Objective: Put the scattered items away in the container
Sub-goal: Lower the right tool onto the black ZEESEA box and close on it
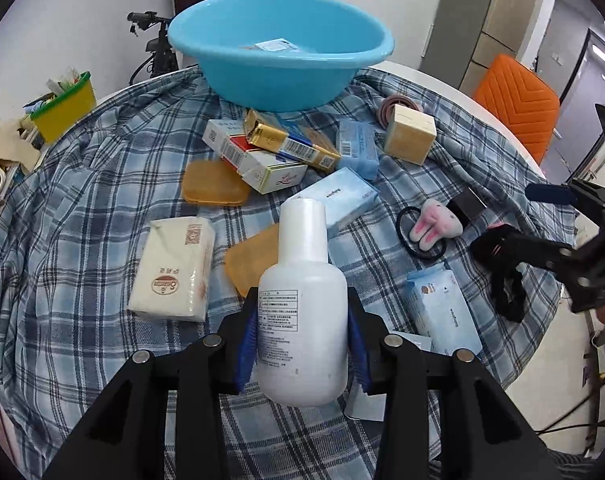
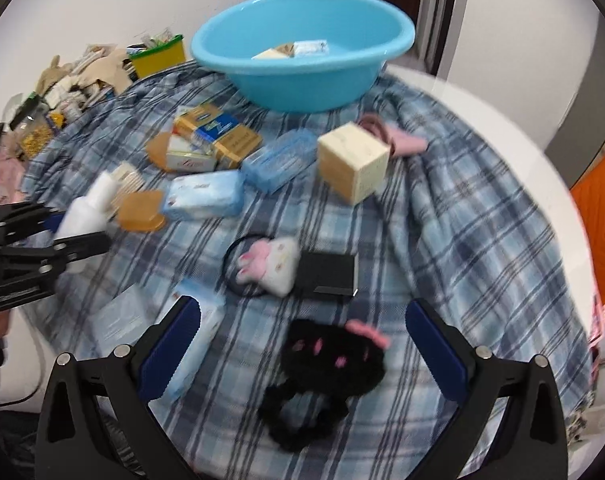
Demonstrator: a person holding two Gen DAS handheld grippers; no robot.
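Observation:
My left gripper (image 1: pixel 302 316) is shut on a white plastic bottle (image 1: pixel 302 308) and holds it above the checked cloth; it also shows in the right wrist view (image 2: pixel 84 216). The blue basin (image 1: pixel 278 76) stands at the far side with a few small packs inside (image 2: pixel 290 50). My right gripper (image 2: pixel 302 344) is open, its jaws on either side of a black furry hair tie (image 2: pixel 326 376) with pink marks. Scattered on the cloth are boxes (image 1: pixel 270 148), a tissue pack (image 1: pixel 174 268), blue packs (image 2: pixel 204 194), a cream cube box (image 2: pixel 354 162) and a plush bunny hair tie (image 2: pixel 270 264).
A yellow bin (image 1: pixel 64 108) and clutter sit at the left beyond the table. An orange chair (image 1: pixel 518 100) stands at the right. A small black box (image 2: pixel 328 274) lies beside the bunny. Orange lids (image 1: pixel 212 184) lie among the boxes. The white table edge (image 2: pixel 502 120) curves around the cloth.

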